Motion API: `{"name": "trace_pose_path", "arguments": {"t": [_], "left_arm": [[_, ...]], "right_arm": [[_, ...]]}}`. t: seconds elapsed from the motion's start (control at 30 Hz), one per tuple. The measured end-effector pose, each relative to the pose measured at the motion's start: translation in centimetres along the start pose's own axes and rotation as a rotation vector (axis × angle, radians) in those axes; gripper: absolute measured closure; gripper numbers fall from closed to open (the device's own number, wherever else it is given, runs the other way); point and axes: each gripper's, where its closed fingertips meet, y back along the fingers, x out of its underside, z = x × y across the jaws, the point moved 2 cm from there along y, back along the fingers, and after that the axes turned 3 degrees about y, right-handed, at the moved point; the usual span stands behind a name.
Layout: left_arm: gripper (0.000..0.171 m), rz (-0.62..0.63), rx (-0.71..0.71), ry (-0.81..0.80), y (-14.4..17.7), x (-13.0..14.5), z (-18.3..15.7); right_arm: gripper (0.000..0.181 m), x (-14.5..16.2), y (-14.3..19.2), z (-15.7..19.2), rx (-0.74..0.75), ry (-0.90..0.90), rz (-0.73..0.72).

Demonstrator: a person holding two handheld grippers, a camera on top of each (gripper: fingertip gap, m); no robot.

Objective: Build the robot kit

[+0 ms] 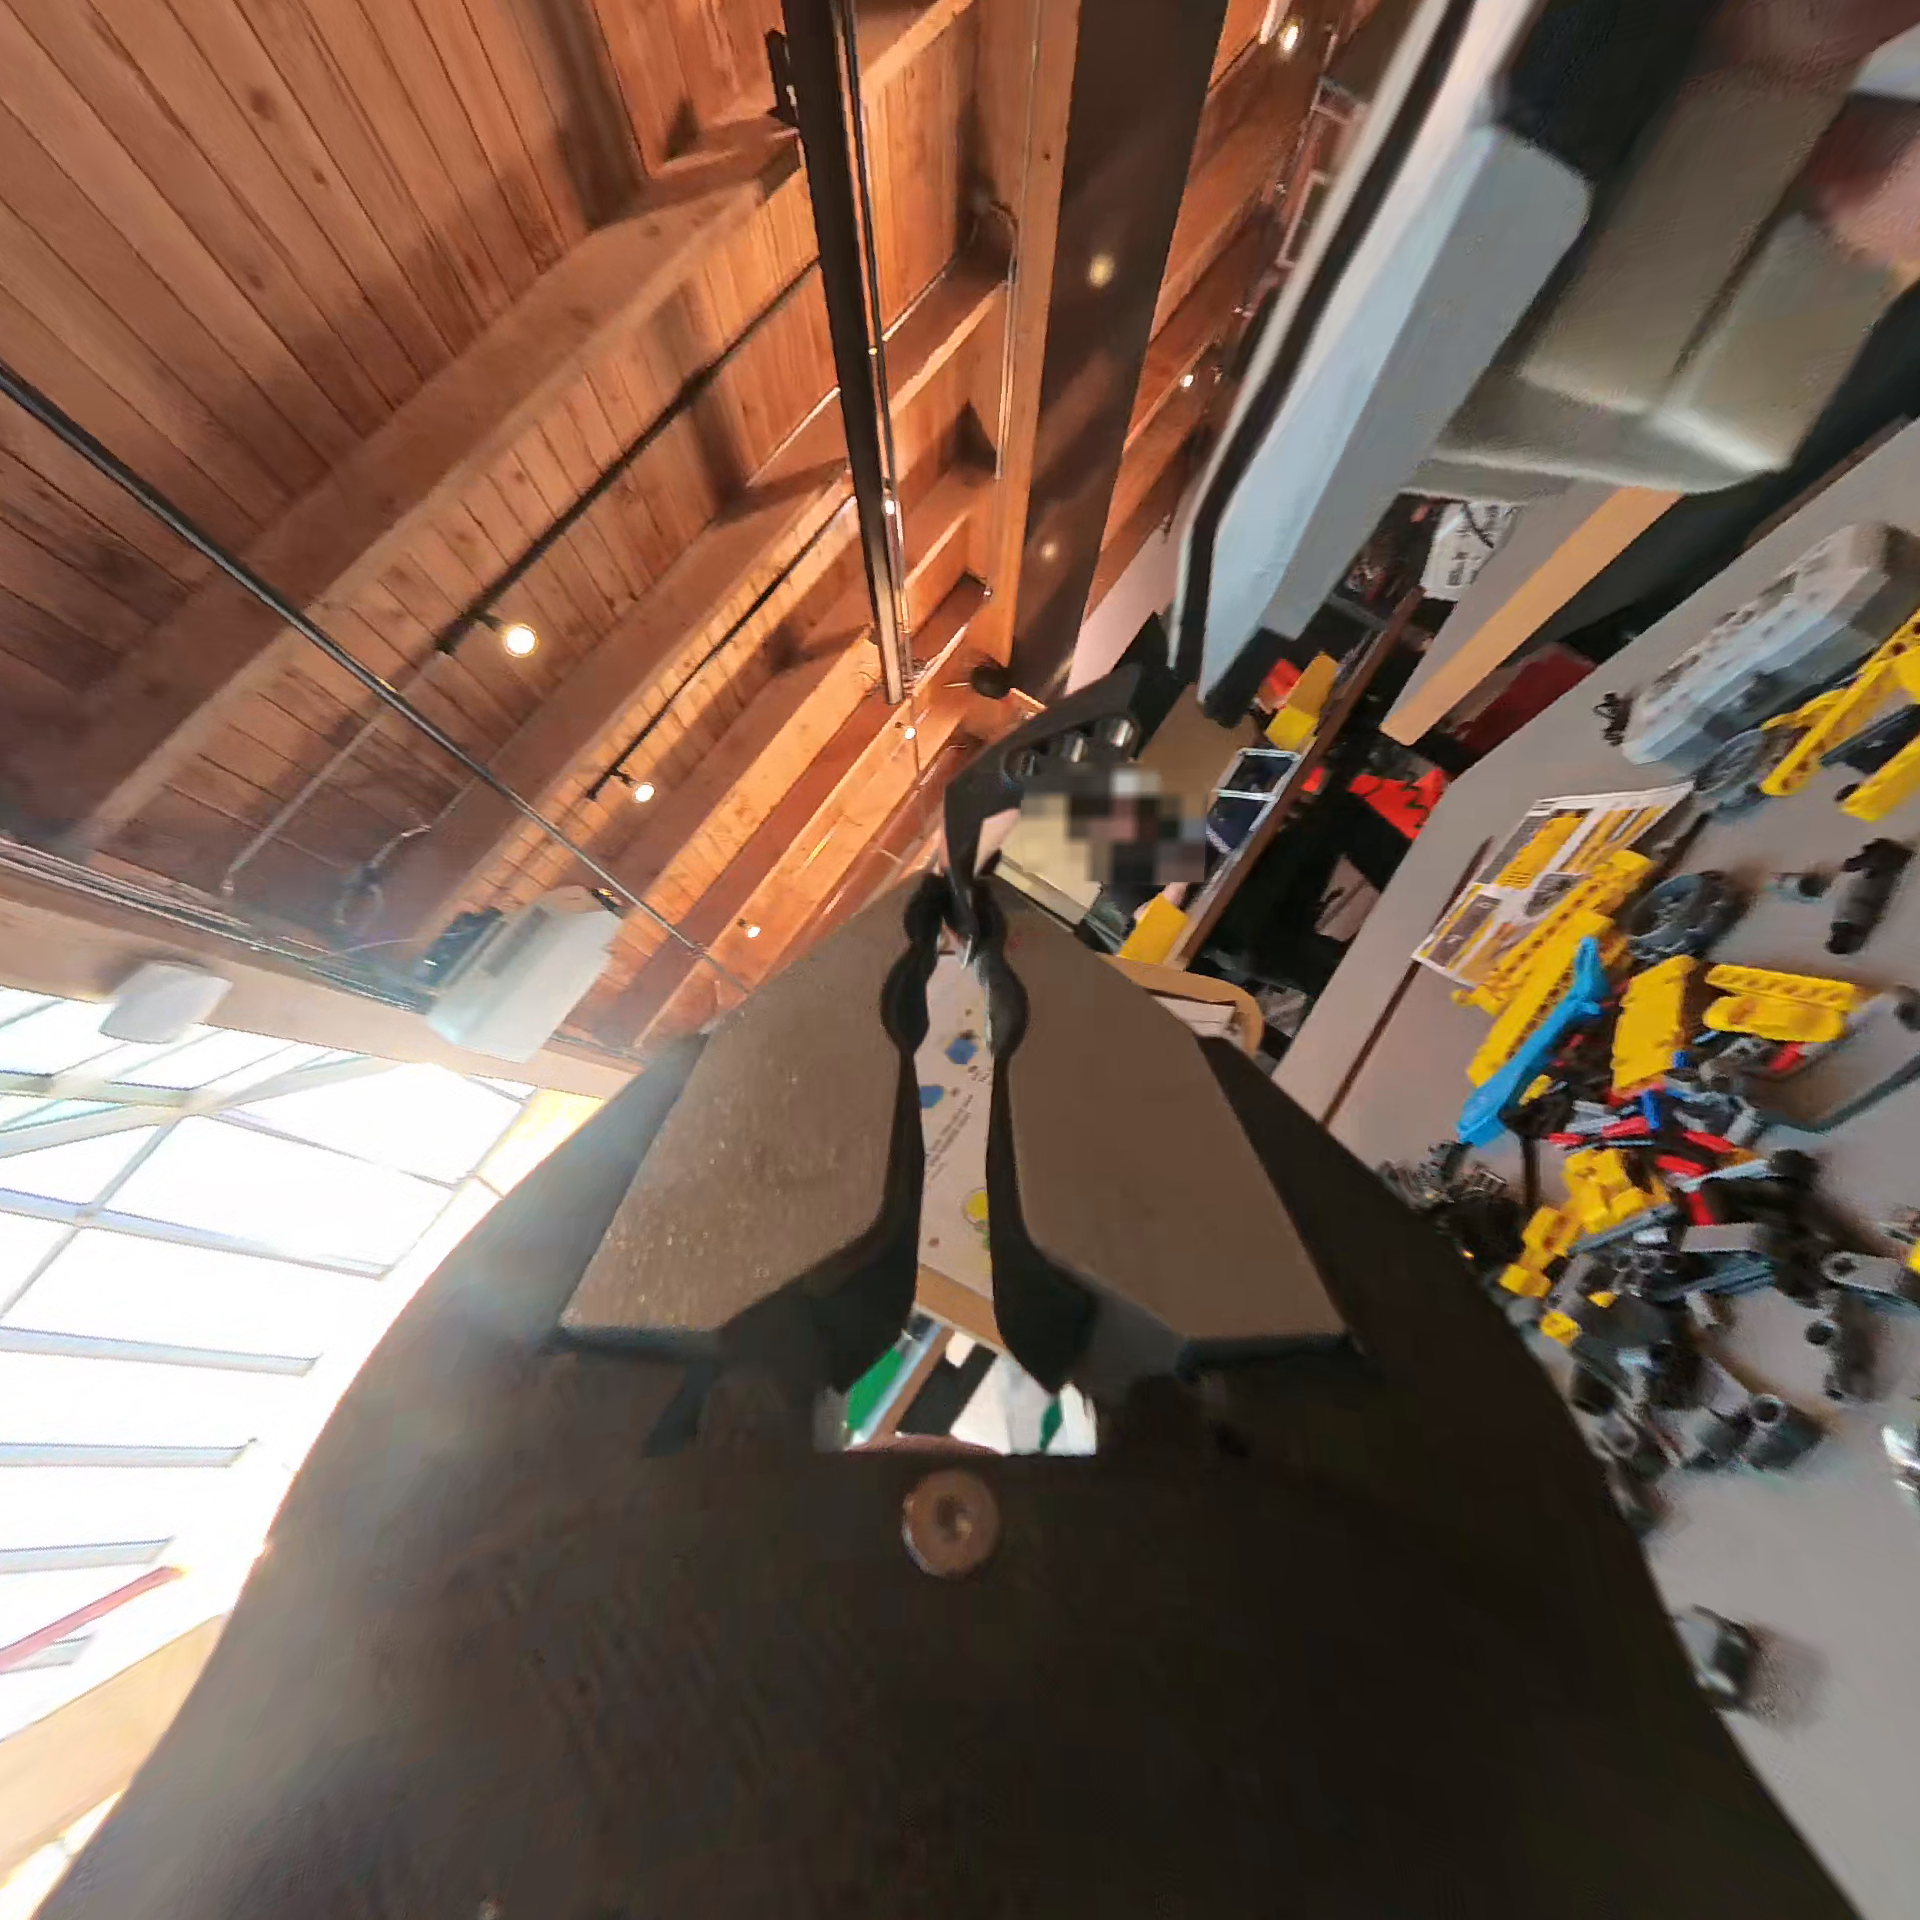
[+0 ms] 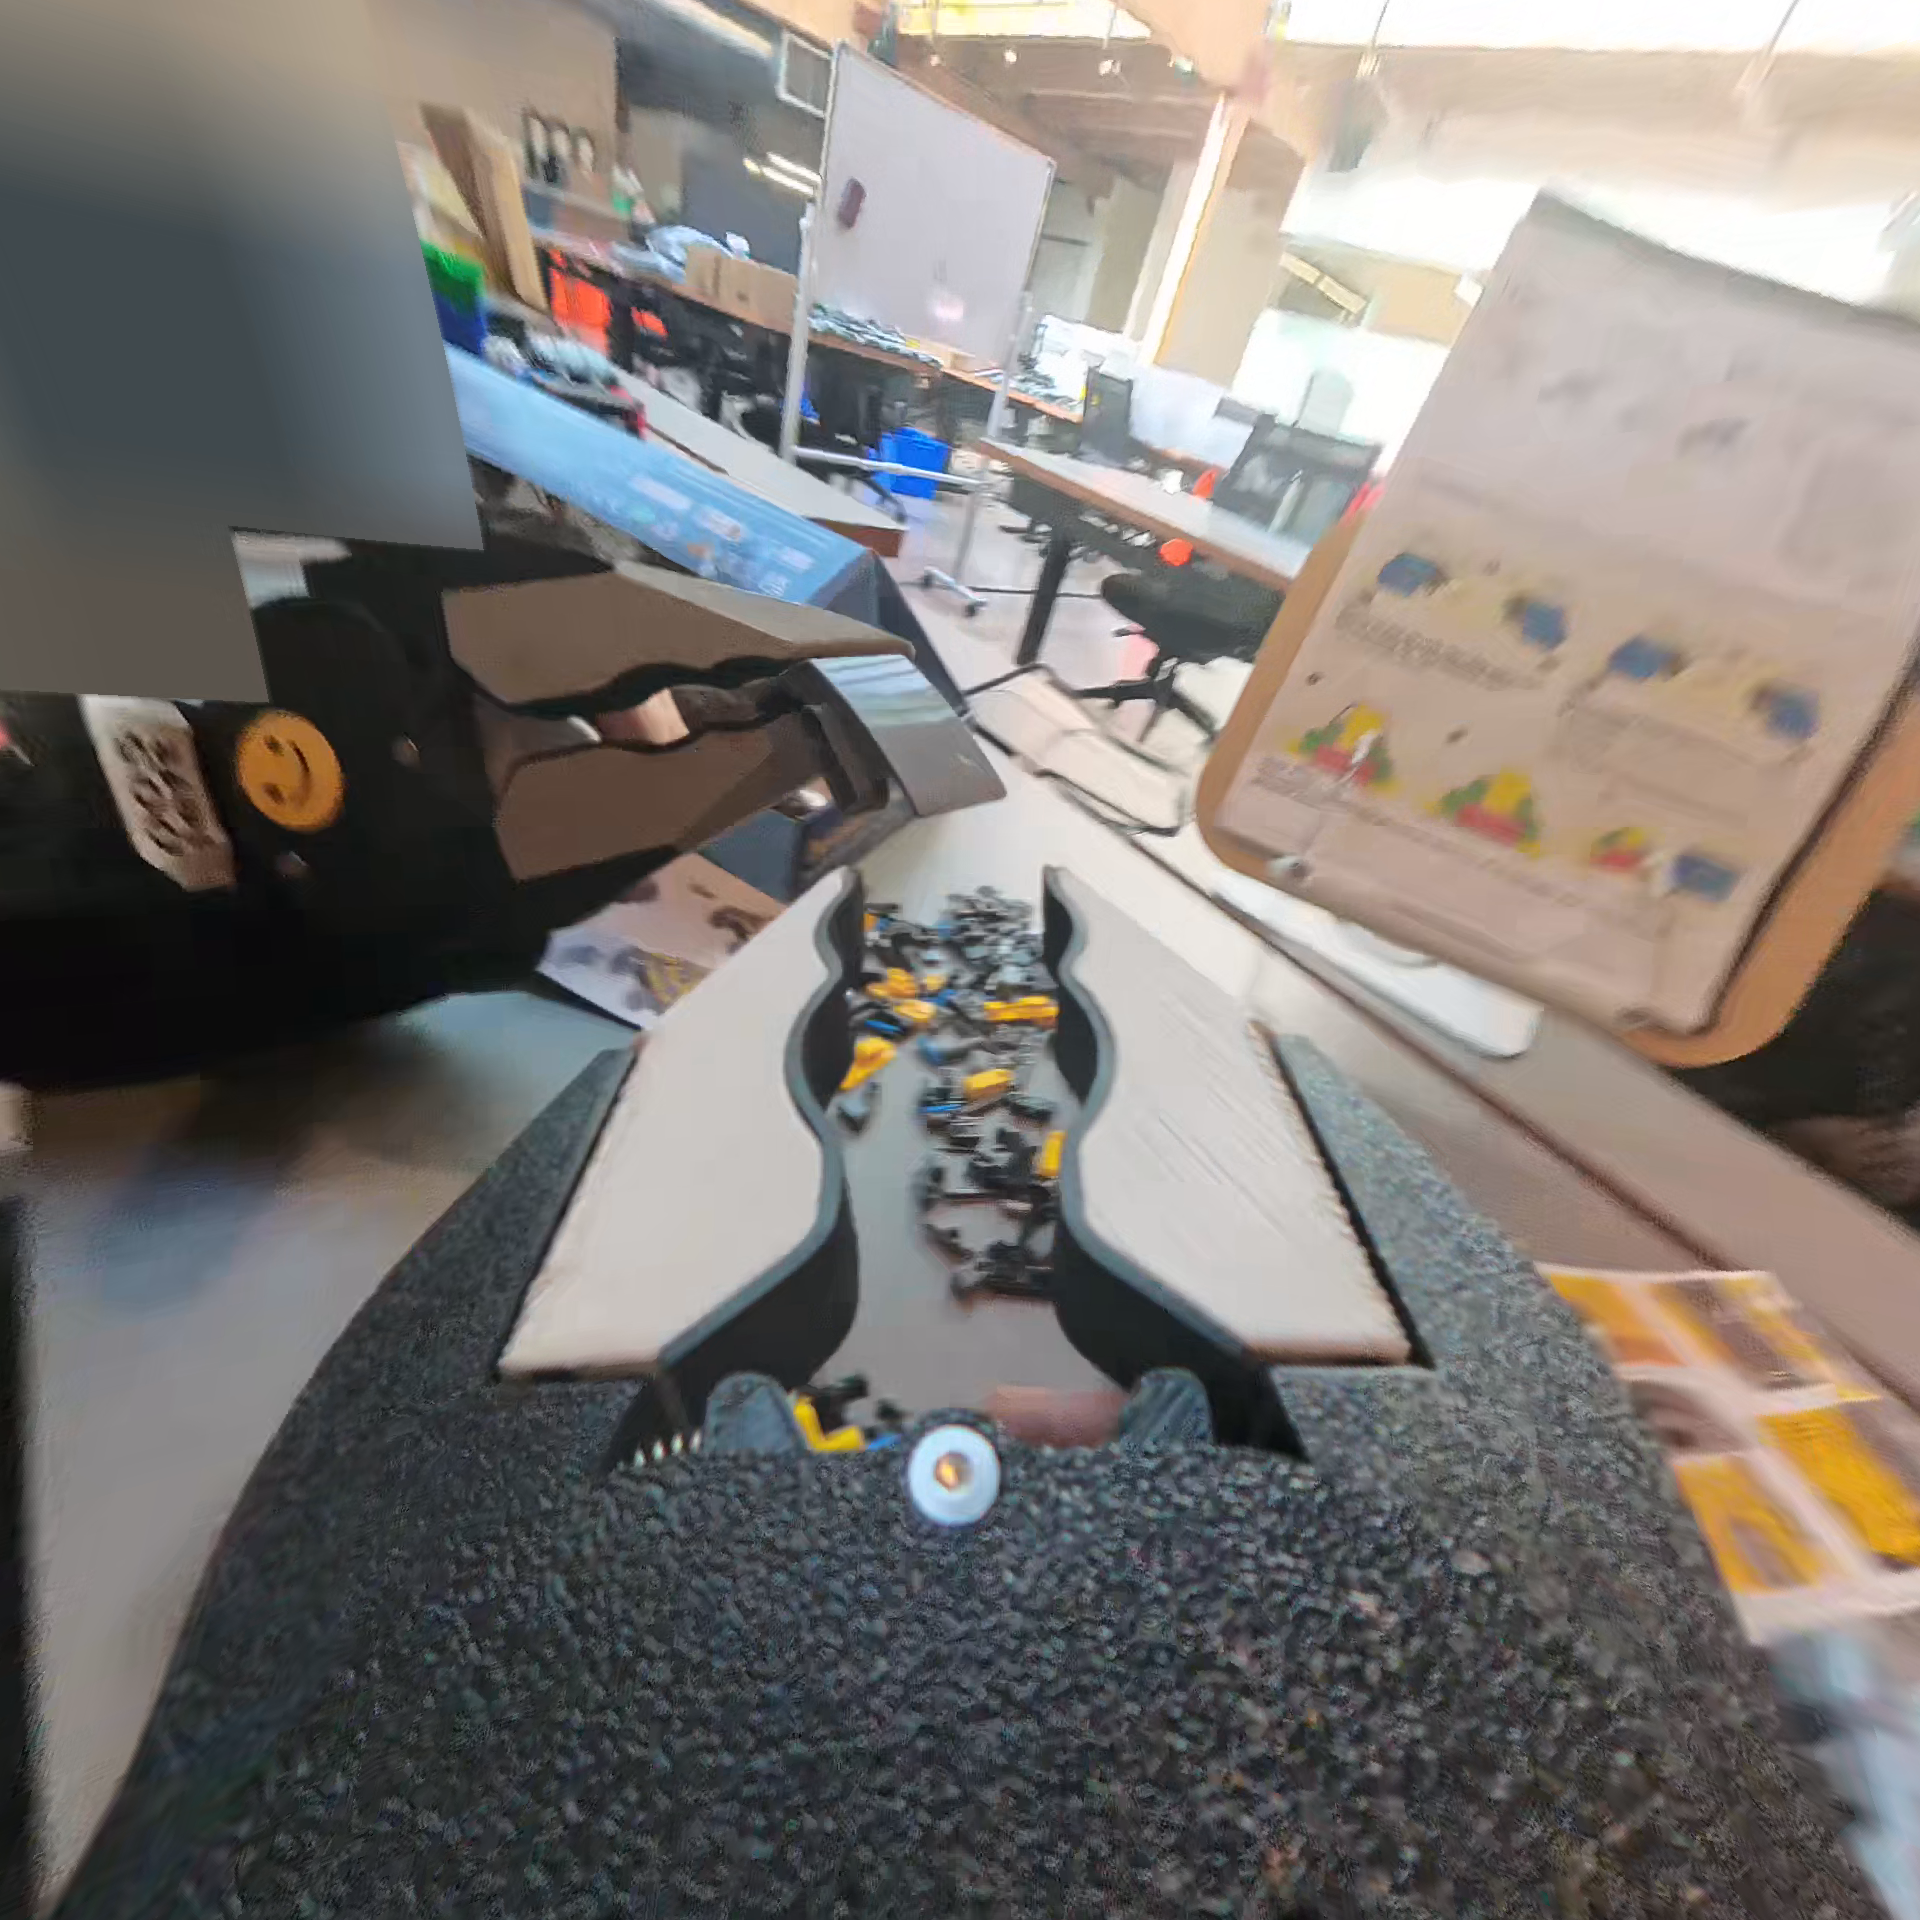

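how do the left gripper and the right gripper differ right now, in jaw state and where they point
The left gripper is shut on a black angled piece at its fingertips; the right gripper is open and holds nothing. The left gripper is raised and tilted up toward the wooden ceiling; the right gripper points low along the grey table at the scattered small parts. Both have dark wavy-edged fingers.

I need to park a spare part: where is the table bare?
Bare grey table lies left of the right tongs, under the left tongs that grip a black panel piece. Another strip runs between the parts pile and the board's white base. Crowded: the pile and the instruction sheets.
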Motion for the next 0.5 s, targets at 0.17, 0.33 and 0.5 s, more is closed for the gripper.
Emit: {"name": "trace_pose_path", "arguments": {"t": [0.17, 0.33, 0.5], "left_arm": [[0.171, -0.013, -0.035, -0.060, 0.0, -0.2, 0.0], [0.171, -0.029, -0.051, -0.083, 0.1, -0.6, 0.0], [0.171, -0.030, -0.053, -0.122, 0.2, -0.7, 0.0]], "right_arm": [[0.136, -0.5, -0.8, 1.0, -0.154, -0.369, -0.026], [0.161, -1.3, -1.0, 0.8, -0.308, -0.644, -0.128], [0.167, -1.0, -1.0, 0.4, -0.471, -0.972, -0.195]]}}
